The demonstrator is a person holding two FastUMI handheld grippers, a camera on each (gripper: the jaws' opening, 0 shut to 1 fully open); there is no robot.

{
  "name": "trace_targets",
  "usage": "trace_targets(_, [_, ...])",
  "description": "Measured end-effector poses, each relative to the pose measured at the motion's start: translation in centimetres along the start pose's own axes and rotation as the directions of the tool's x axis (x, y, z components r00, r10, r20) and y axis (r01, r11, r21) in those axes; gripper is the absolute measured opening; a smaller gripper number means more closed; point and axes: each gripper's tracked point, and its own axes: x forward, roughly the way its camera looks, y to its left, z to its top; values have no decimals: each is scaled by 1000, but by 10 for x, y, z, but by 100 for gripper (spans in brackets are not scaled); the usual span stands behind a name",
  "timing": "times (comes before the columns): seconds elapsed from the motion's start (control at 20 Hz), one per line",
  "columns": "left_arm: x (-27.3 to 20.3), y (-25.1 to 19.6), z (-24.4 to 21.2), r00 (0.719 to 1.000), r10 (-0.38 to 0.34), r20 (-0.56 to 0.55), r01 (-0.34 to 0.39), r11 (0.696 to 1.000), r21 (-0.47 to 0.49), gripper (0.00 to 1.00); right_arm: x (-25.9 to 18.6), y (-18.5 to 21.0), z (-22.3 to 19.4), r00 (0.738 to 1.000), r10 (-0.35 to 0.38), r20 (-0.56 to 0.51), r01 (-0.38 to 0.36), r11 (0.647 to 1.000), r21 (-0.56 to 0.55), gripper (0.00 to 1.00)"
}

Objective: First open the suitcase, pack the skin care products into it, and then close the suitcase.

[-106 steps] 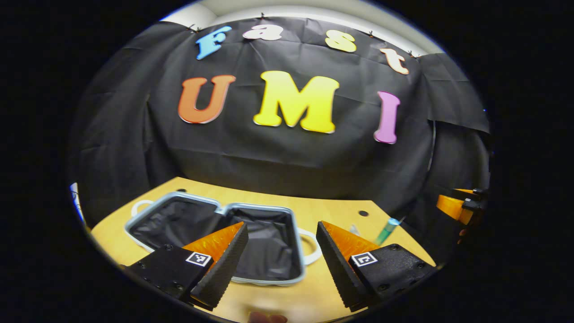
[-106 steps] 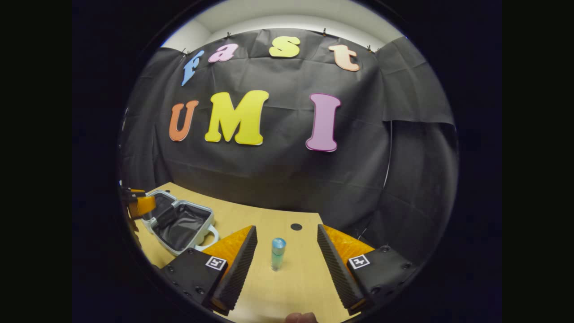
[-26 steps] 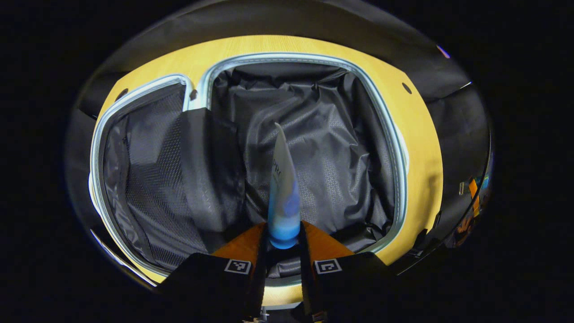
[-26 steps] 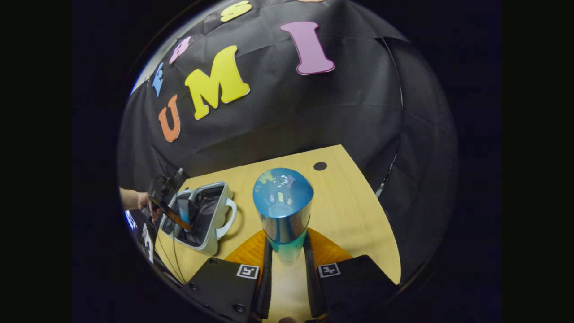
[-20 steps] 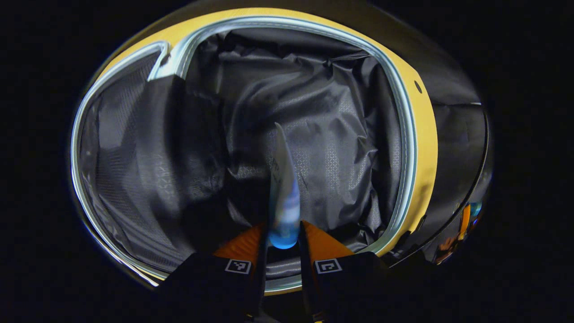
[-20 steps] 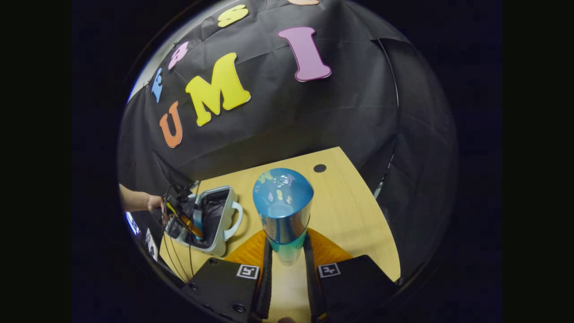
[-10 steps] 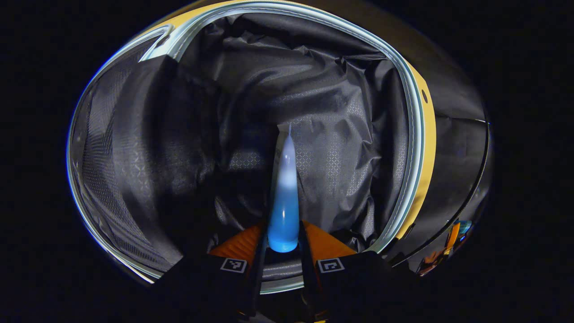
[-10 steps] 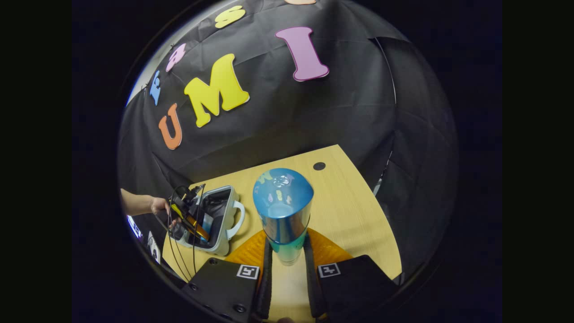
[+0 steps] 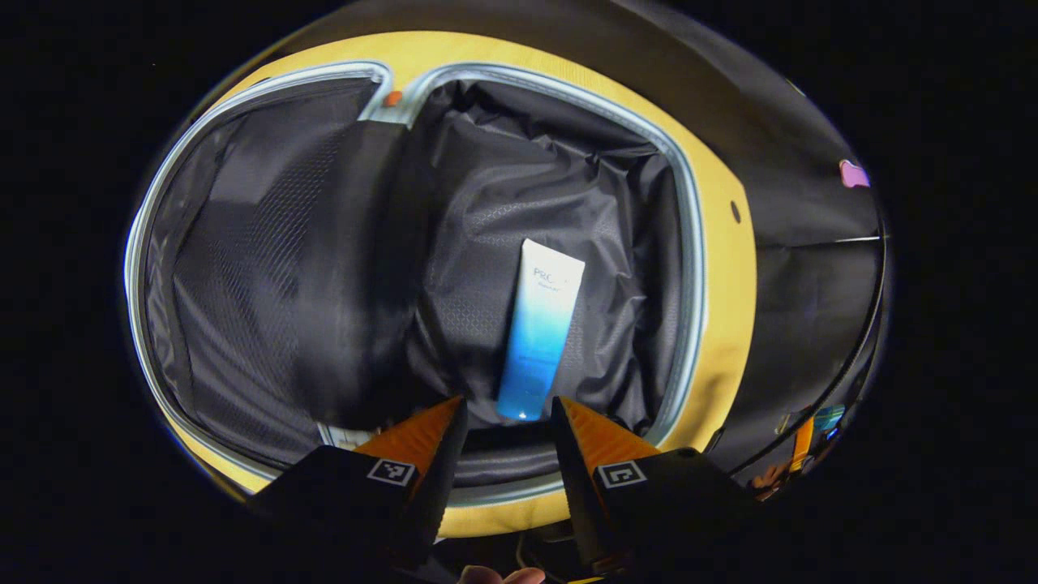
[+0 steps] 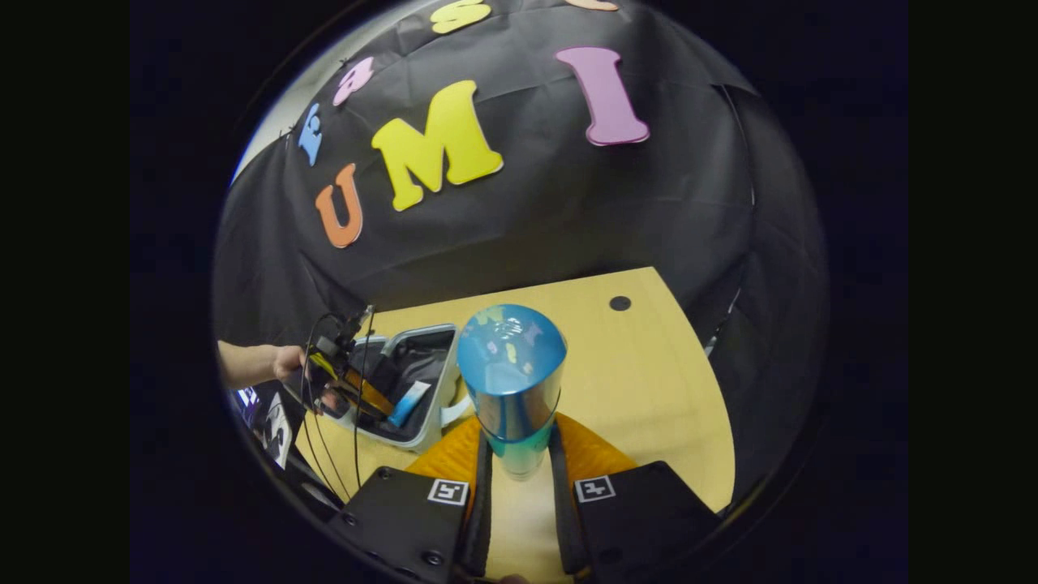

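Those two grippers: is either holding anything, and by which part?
The right gripper clamps the blue bottle near its lower end. The left gripper holds nothing.

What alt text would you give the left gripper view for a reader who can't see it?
A white-to-blue skincare tube lies flat on the dark lining of the open suitcase, seen from above on a wooden table. The left gripper hangs over the suitcase's near edge, jaws open and holding nothing.

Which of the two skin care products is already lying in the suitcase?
The flat white-to-blue tube, lying loose on the lining of the suitcase. The teal bottle is gripped upright in the right gripper above the table.
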Motion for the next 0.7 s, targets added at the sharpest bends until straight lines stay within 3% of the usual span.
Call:
trace_targets(0.15, [-36,-16,1,970,-74,232,67,997,38,67,22,49,4,993,108,-49,-110,993,-45,31])
trace_targets(0.2, [-49,-19,-2,946,-81,315,66,996,58,79,30,68,5,986,148,-72,-152,987,-53,30])
trace_targets(0.25, [-65,-21,-3,915,-73,397,46,996,75,67,41,88,8,976,191,-101,-197,979,-51,31])
trace_targets(0.35, [-99,-13,-12,825,-8,566,-62,993,103,68,64,121,6,954,247,-173,-257,966,-37,30])
trace_targets(0.4, [-116,-8,-20,777,26,629,-119,987,106,86,76,138,2,937,271,-222,-283,959,-22,30])
trace_targets(0.45, [-130,-6,-30,735,39,677,-152,982,108,77,87,152,-4,920,276,-277,-290,957,-11,30])
trace_targets(0.7, [-171,26,-91,576,158,802,-292,956,21,84,160,197,-45,825,212,-525,-244,970,7,31])
